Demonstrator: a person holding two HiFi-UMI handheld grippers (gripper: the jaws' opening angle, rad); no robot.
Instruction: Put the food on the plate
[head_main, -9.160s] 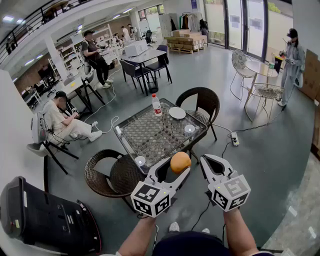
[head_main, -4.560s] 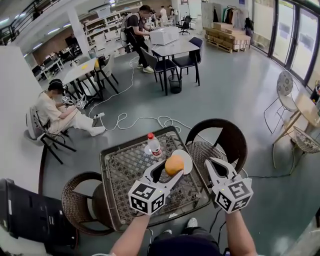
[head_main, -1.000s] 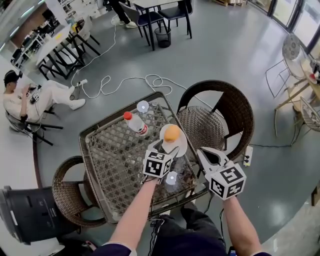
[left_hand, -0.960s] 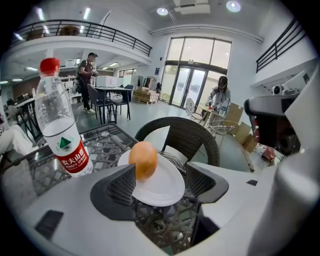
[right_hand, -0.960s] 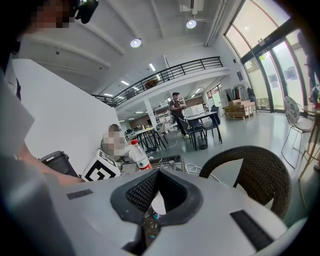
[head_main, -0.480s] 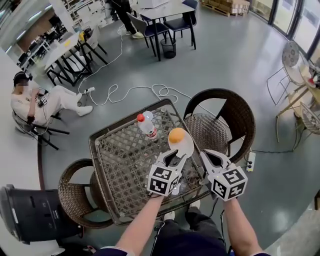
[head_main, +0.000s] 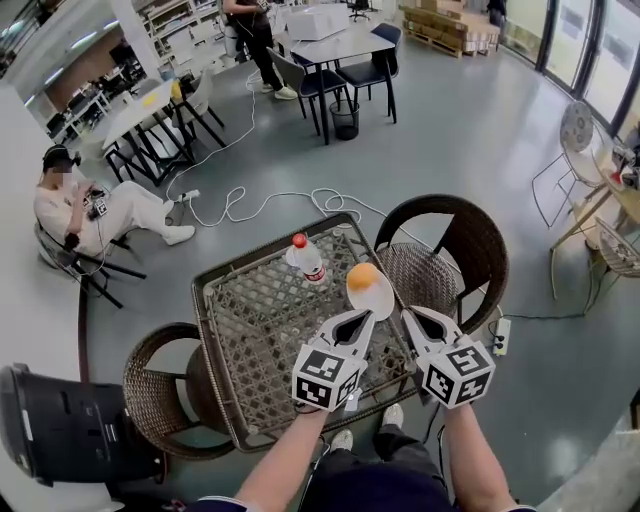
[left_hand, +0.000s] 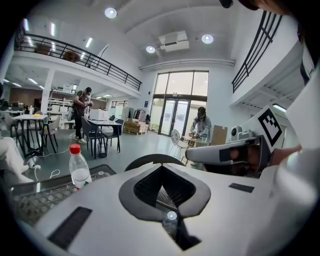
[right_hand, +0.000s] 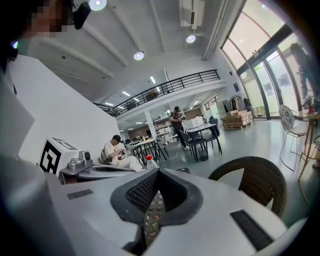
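Note:
An orange (head_main: 362, 276) lies on a white plate (head_main: 380, 297) near the right edge of the woven table (head_main: 250, 330). My left gripper (head_main: 364, 317) hangs just short of the plate, shut and empty, its tips apart from the orange. My right gripper (head_main: 409, 317) floats beside it to the right, likewise shut with nothing in it. In the left gripper view the left gripper (left_hand: 162, 167) has its jaws together with only floor and table behind. The right gripper view gives the same picture of the right gripper (right_hand: 157, 171).
A water bottle (head_main: 306, 260) with a red cap stands on the table behind the plate, also the bottle (left_hand: 79, 168). Wicker chairs stand at the right (head_main: 450, 245) and the left (head_main: 160, 390). A black case (head_main: 60, 430) lies lower left. A person (head_main: 90, 215) sits far left.
The left gripper carried the orange to the plate, let it go there, drew back toward me and closed its jaws. The right gripper stayed beside it.

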